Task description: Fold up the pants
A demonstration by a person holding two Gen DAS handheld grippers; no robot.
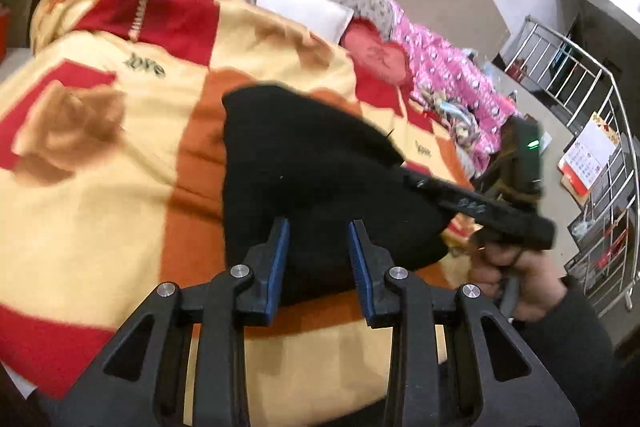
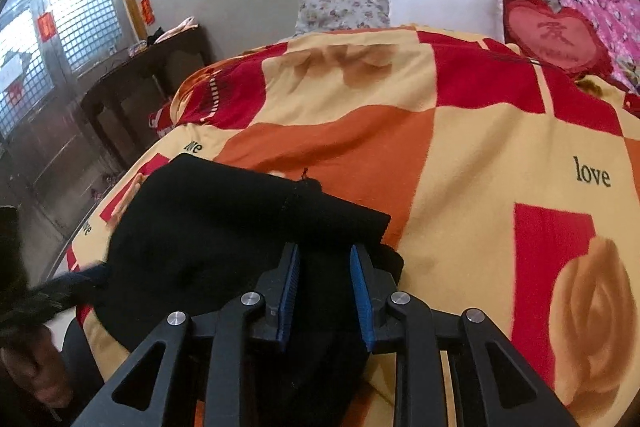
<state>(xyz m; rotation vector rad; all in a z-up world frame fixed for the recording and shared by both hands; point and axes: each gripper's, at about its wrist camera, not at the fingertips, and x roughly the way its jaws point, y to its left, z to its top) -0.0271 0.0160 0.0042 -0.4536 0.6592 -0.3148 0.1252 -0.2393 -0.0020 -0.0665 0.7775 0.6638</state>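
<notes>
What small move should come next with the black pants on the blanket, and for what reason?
Probably lower both grippers and close them on the near edge of the black pants. The left gripper and the right gripper both stand open over the bunched cloth on the blanket, holding nothing.

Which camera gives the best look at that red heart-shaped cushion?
The right wrist view: the red heart cushion faces the camera, sharp, its character legible, beside the white pillow. In the left wrist view the cushion is smaller, blurred and seen at a slant.
</notes>
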